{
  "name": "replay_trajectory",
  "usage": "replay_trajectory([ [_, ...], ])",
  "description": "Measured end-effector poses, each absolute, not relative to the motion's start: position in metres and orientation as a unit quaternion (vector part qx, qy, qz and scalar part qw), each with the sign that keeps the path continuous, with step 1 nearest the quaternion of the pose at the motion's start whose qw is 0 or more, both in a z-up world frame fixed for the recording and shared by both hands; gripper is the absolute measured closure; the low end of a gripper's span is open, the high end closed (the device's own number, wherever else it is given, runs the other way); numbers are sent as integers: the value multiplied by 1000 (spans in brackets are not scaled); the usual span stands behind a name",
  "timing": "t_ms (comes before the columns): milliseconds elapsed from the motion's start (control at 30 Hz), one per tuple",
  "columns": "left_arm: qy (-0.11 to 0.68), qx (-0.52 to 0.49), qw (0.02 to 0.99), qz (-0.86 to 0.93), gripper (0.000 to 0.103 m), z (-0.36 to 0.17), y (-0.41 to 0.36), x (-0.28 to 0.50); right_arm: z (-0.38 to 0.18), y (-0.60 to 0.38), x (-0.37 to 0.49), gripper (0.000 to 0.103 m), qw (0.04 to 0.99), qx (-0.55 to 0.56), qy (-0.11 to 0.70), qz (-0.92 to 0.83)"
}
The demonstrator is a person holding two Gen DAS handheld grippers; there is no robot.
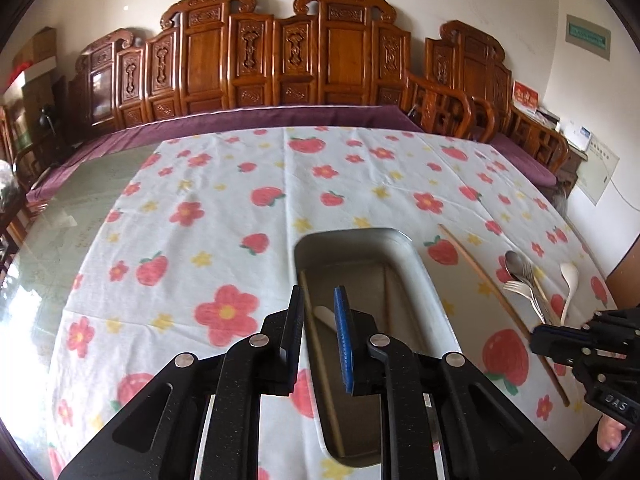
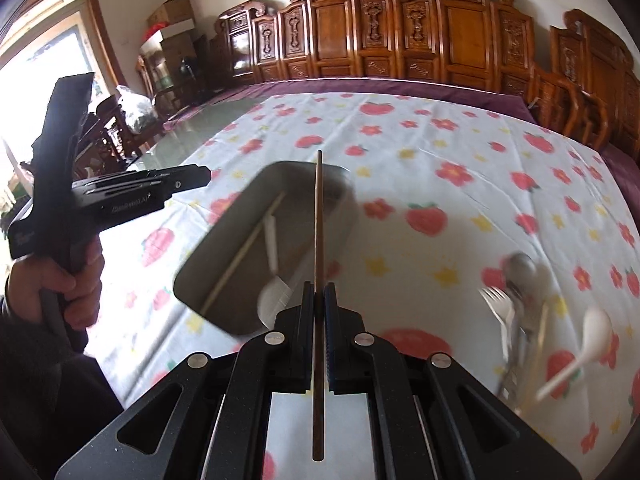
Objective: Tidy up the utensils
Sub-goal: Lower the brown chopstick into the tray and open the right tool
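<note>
My right fingers (image 2: 319,292) pinched one chopstick (image 2: 319,216) mid-frame; my left fingers (image 1: 319,304), slightly parted, held nothing; it could pivot and miss the tray (image 2: 340,184).

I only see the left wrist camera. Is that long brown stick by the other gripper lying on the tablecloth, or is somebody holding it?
Observer: It is held. In the right wrist view, the right gripper is shut on the brown chopstick.
Operator: What's the white thing in the tray that my gripper hides?
Observer: A white spoon. Its bowl lies at the end of the tray nearest the right gripper, beside a pale chopstick.
Operator: Who's holding this one?
Observer: A hand in a dark sleeve grips the handle of the left gripper.
</note>
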State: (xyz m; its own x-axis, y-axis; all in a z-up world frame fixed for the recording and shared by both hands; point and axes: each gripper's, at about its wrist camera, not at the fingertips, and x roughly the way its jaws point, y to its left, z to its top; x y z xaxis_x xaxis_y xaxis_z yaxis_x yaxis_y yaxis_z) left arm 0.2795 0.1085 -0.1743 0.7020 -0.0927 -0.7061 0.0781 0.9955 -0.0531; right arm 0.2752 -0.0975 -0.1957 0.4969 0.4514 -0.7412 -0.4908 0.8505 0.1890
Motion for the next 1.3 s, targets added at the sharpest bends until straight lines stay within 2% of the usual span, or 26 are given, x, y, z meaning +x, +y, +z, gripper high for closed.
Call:
replay_trajectory([
  [400,385,-25,922,-27,89,-170,150,278,-212,-30,319,97,839,-7,470,274],
  [833,383,-25,923,-27,89,-169,149,277,-241,-6,341,96,828,5,502,248],
  [1033,381,-22,924,-31,89,-168,142,277,-243,-5,332,96,829,-5,497,255],
  [1300,368,-20,928,-50,89,-163,123,274,-203,-63,298,96,864,-17,433,255],
])
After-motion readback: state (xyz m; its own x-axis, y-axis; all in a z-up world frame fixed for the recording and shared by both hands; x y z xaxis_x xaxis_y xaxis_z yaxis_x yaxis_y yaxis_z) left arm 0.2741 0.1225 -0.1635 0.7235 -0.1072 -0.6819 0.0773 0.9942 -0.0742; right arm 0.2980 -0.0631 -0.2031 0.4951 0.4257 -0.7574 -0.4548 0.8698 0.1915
